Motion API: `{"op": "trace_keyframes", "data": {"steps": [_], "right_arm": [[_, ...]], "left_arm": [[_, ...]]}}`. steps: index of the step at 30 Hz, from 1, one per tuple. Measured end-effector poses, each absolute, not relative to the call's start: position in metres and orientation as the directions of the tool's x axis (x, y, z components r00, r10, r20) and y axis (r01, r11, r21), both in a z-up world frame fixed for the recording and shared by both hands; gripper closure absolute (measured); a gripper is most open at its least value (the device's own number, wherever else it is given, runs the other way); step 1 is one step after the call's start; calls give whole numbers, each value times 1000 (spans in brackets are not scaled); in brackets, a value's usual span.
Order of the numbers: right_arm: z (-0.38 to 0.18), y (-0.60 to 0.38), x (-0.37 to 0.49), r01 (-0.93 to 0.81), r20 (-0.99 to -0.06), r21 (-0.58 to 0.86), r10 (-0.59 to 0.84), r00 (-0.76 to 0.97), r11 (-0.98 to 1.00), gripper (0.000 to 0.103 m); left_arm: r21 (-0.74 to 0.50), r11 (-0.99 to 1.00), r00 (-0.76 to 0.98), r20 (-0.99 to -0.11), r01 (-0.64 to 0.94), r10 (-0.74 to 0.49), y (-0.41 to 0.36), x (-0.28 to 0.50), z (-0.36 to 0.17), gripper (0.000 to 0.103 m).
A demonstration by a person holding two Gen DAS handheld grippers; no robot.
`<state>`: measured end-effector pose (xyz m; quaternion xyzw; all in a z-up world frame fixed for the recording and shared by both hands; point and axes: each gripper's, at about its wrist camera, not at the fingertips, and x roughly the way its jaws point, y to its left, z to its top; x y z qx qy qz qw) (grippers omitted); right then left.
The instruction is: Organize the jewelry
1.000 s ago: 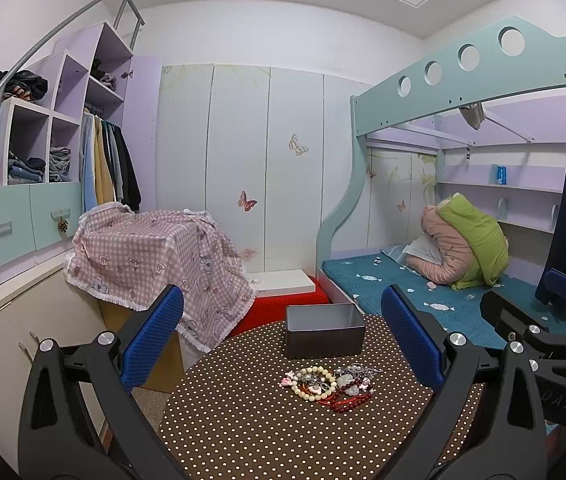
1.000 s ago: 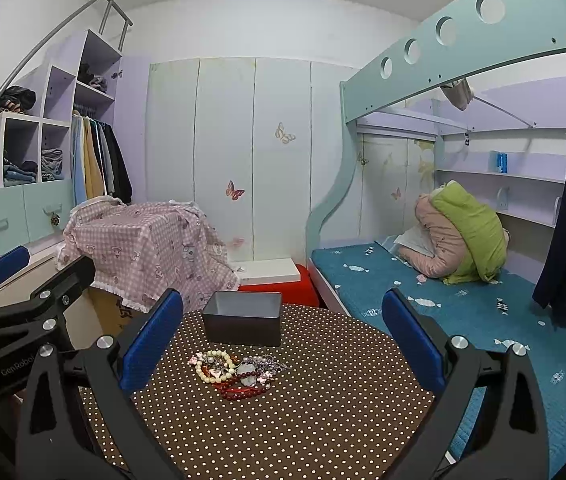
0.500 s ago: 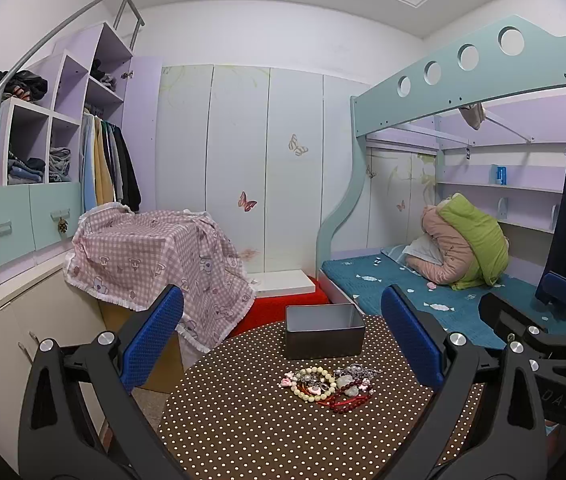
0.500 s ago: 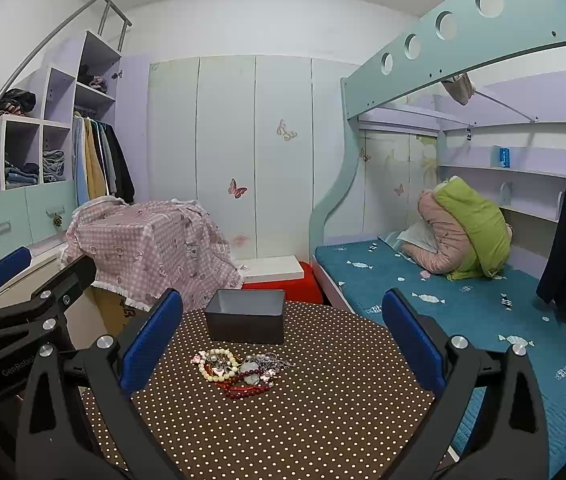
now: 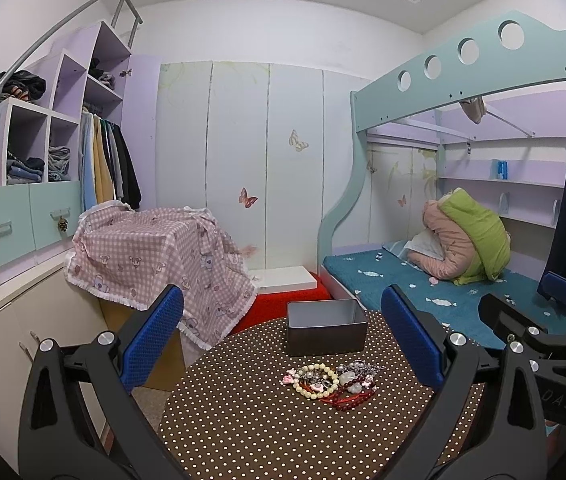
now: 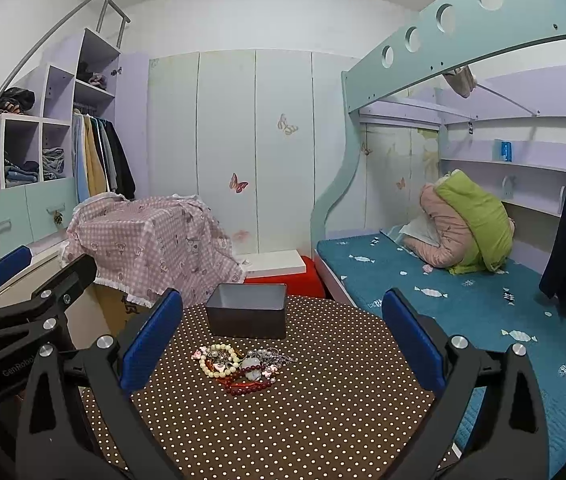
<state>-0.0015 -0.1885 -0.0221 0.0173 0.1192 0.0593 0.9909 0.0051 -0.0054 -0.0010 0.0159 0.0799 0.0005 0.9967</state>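
On the polka-dot bench (image 6: 323,420), a tangled jewelry pile (image 6: 241,366) lies just in front of the open grey box (image 6: 247,315), likely its destination. Left gripper (image 5: 283,354) and right gripper (image 6: 283,354) hover above the near edge, jaws wide and empty, framing the pile for a first pick. Only the right view shows the box's interior rim squarely, with the left gripper beside it
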Motion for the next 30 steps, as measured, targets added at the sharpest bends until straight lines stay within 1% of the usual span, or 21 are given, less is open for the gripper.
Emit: {"op": "trace_keyframes", "data": {"steps": [4, 6, 10, 13, 18, 21, 26, 30], "right_arm": [[-26, -189, 5, -119, -249, 52, 128, 960, 992, 7], [-29, -191, 11, -122, -265, 58, 133, 955, 991, 7], [-38, -195, 23, -121, -295, 78, 139, 945, 990, 7], [-46, -198, 34, -119, -319, 85, 141, 937, 989, 7], [-62, -205, 56, -92, -387, 67, 111, 916, 993, 7], [-78, -210, 73, -84, -448, 61, 102, 888, 995, 7], [-104, -213, 96, -89, -533, 53, 104, 840, 995, 7], [-121, -210, 114, -121, -586, 58, 132, 799, 991, 7]], "left_arm": [[32, 999, 983, -185, 21, -14, -3, 16, -7, 5], [31, 999, 977, -211, 28, -21, -2, 25, -10, 5], [22, 1000, 973, -233, 13, -7, 2, 39, -19, 5], [8, 1000, 966, -258, 27, -24, 5, 52, -26, 5], [49, 999, 951, -310, -4, 19, 13, 82, -46, 5], [41, 999, 930, -368, 33, -16, 20, 105, -68, 5], [22, 997, 830, -556, 69, -45, 22, 152, -116, 5], [-3, 999, 778, -626, 54, -44, 22, 183, -146, 5]]}}
